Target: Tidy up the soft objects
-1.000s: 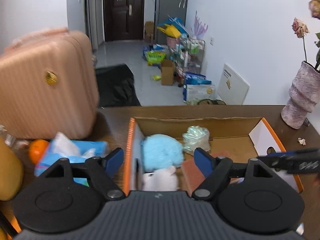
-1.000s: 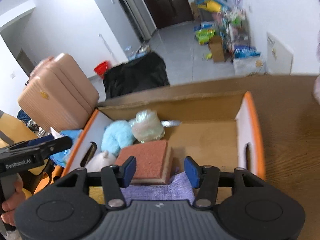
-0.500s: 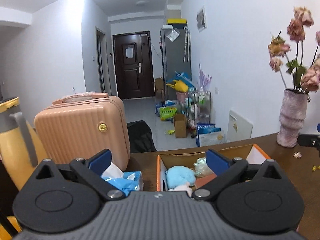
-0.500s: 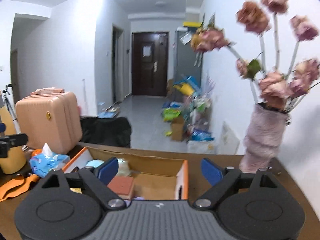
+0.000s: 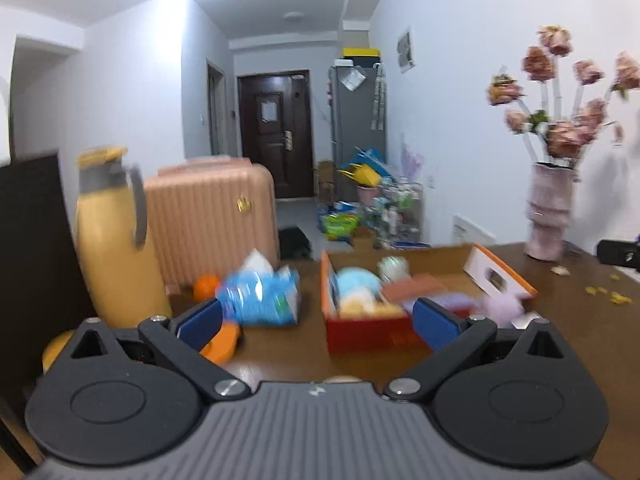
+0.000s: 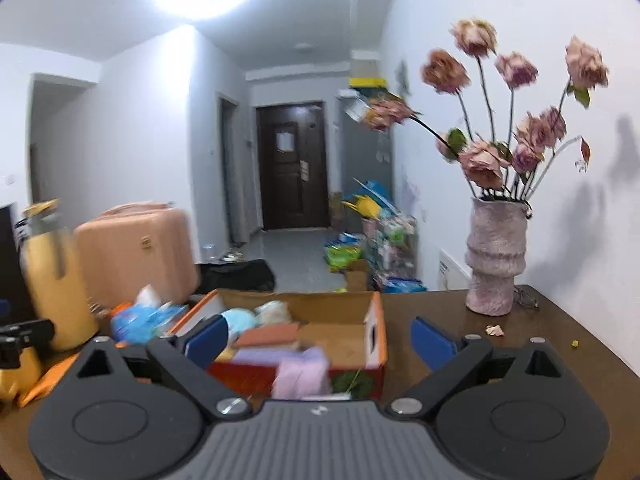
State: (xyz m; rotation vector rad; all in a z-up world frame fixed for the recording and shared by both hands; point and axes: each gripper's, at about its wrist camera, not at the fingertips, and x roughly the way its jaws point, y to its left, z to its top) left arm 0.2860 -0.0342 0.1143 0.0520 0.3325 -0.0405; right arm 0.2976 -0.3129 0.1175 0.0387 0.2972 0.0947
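Soft things sat in the cardboard box (image 6: 376, 320) mid-table (image 6: 560, 360), purple cloth (image 6: 300, 372) over its near edge. My left hand-held gripper (image 5: 316, 320) stood wide apart, empty; my right hand-held gripper (image 6: 320, 340) was opening, gripping nothing.

An open cardboard box (image 6: 352, 308) with orange-edged flaps and a red front wall sits on the brown table, near the table's far edge. Inside, a fluffy light-blue plush (image 6: 239, 319) lies in the far left corner, with a pale crinkly bundle (image 6: 274, 312) just beside it against the back wall. A terracotta sponge block (image 6: 269, 335) lies flat in the middle. A lilac cloth (image 6: 302, 372) drapes over the front wall, hanging down its outside. The box's right half shows bare cardboard floor.
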